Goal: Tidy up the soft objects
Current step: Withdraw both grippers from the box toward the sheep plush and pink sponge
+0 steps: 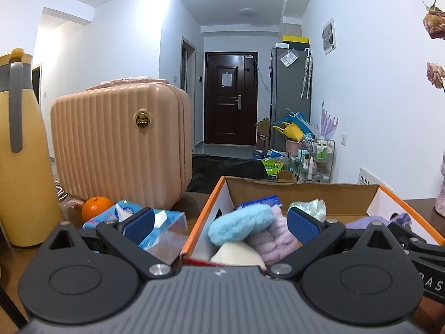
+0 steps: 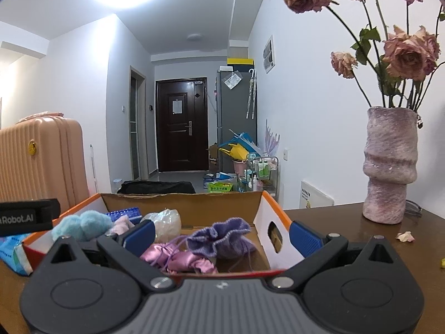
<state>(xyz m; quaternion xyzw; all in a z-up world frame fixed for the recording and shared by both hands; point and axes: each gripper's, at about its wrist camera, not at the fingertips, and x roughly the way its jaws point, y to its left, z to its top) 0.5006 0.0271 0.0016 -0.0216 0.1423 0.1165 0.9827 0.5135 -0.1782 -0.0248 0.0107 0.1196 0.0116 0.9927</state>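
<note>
Both grippers hang over the near edge of an orange-rimmed cardboard box (image 2: 278, 211) that sits on the dark wooden worktop (image 2: 347, 222). The left gripper (image 1: 222, 220) has its blue-padded fingers spread wide and grips nothing; one finger is above a tissue pack (image 1: 164, 231) lying just outside the box at about 9 o'clock, the other above the box's inside. Between them, in the left part of the box, a fluffy light-blue puff (image 1: 239, 222) rests on a pale pink ribbed plush piece (image 1: 274, 239), with a cream soft item (image 1: 236, 254) under both at the near wall. A crinkly clear bag (image 1: 307, 206) and a blue-and-white packet (image 1: 261, 201) lie behind them.

The right gripper (image 2: 222, 235) is likewise wide apart and empty, straddling the box's right near corner. In front of it a knitted purple drawstring pouch (image 2: 222, 239) sits beside a shiny pink satin pouch (image 2: 178, 258), the two touching on the box floor.

Outside the box, at 10 o'clock, stands a ribbed pink case (image 1: 119, 142) with an orange (image 1: 96, 207) at its foot, and a yellow jug (image 1: 22, 150) further left. At 2 o'clock a mottled pink vase (image 2: 389, 167) holds dried roses (image 2: 408, 53), with a fallen petal (image 2: 405, 236) on the wood near it.
</note>
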